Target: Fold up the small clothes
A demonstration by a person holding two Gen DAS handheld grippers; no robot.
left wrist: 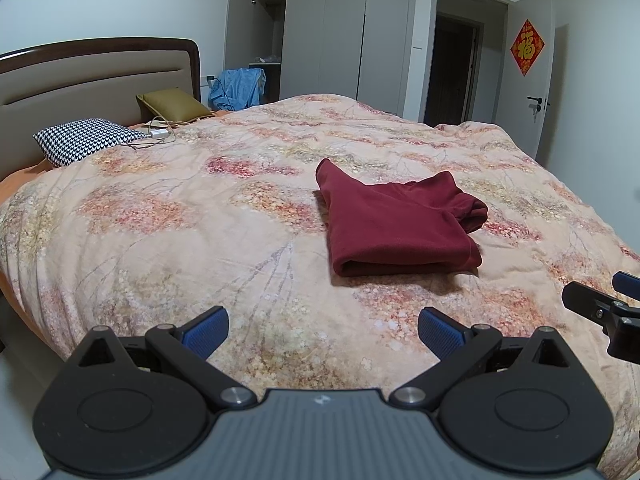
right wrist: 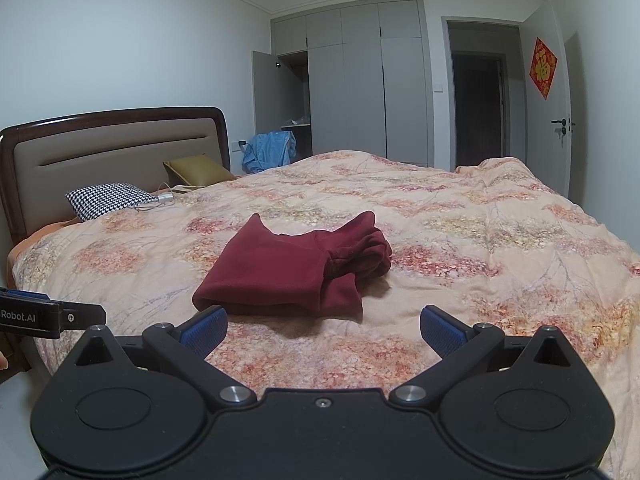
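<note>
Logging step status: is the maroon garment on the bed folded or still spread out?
Folded. The maroon garment lies as a compact layered bundle on the floral quilt, with a doubled edge nearest the camera. Neither gripper touches it.

You can read "Robot.AI" on the left gripper point(right wrist: 52, 316) at your right view's edge, and the character "福" on the door's red diamond sign point(right wrist: 543, 67).

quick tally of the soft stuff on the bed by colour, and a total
Dark red folded garment: 1
Black-and-white houndstooth pillow: 1
Olive-gold pillow: 1
Floral peach quilt beneath them: 1
Total: 4
</note>
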